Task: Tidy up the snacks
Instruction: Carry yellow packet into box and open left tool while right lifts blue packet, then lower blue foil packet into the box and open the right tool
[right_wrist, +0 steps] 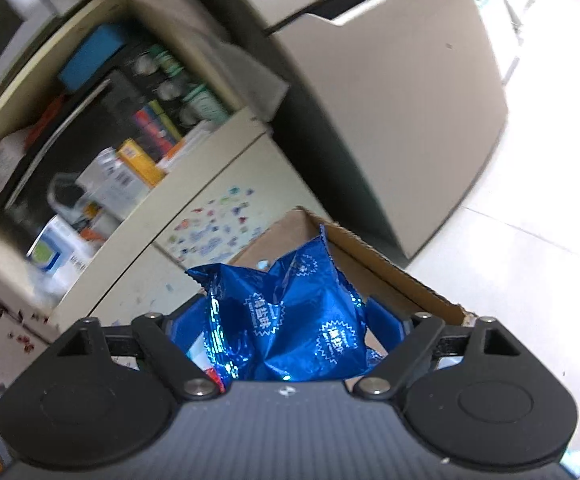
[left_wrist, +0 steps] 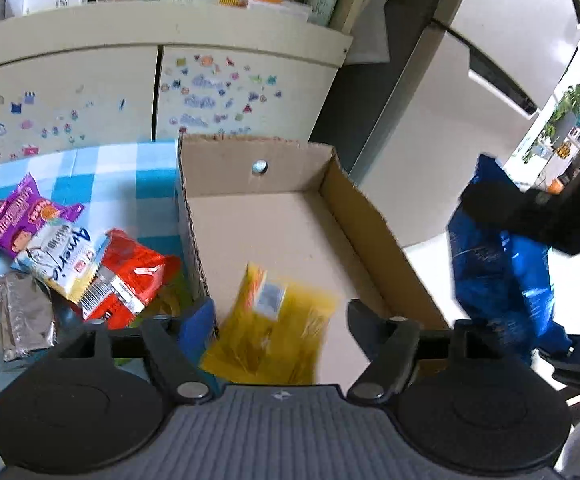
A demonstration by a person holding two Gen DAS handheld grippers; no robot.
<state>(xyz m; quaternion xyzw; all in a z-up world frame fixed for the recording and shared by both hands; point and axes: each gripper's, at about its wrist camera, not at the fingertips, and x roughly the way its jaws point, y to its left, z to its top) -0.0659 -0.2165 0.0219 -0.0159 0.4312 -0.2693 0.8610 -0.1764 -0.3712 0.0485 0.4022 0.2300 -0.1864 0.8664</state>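
A shallow cardboard box [left_wrist: 370, 236] stands on the right end of the blue checked tablecloth [left_wrist: 102, 176]. A yellow snack packet [left_wrist: 278, 324], blurred, is in the box's near end, right in front of my open left gripper [left_wrist: 282, 312], which does not grip it. My right gripper [right_wrist: 290, 320] is shut on a crumpled blue foil snack bag [right_wrist: 290, 320] and holds it in the air to the right of the box [right_wrist: 390, 280]. The blue bag also shows in the left wrist view [left_wrist: 502, 276].
Left of the box lie loose snacks: a red packet [left_wrist: 130, 276], a white and yellow packet [left_wrist: 62, 252], a purple packet [left_wrist: 22, 216] and a silver packet [left_wrist: 26, 316]. A stickered cabinet [left_wrist: 230, 92] stands behind the table. A grey fridge [left_wrist: 470, 92] stands at the right.
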